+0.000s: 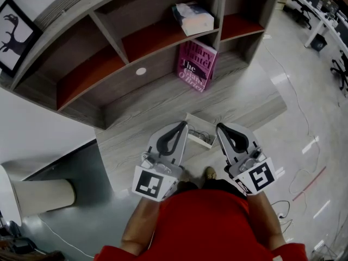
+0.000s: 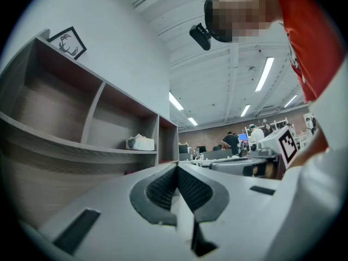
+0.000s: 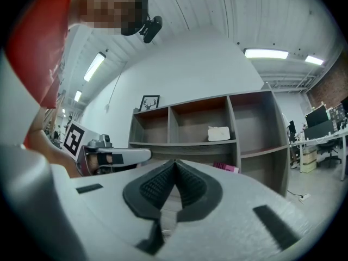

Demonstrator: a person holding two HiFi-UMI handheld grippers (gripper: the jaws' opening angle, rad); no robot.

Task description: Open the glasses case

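**A:** ok, starting from the red shirt (image 1: 206, 222) and going outward, what are the tongs doing?

**B:** Both are held close to the body. The left gripper (image 1: 184, 126) has its jaws pressed together with nothing in them. The right gripper (image 1: 219, 128) is the same, squeezed tight and empty.

**A:** and the glasses case (image 1: 199, 130)?

**B:** It's white, on the grey wooden desk (image 1: 244, 99) near the front edge, right between the two tips. Can't tell if either tip touches it. Further back a pink book (image 1: 197, 66) leans inside the shelf unit (image 1: 157, 64), with a white box (image 1: 193, 18) one shelf up. A deer picture (image 1: 15, 34) hangs on the wall.
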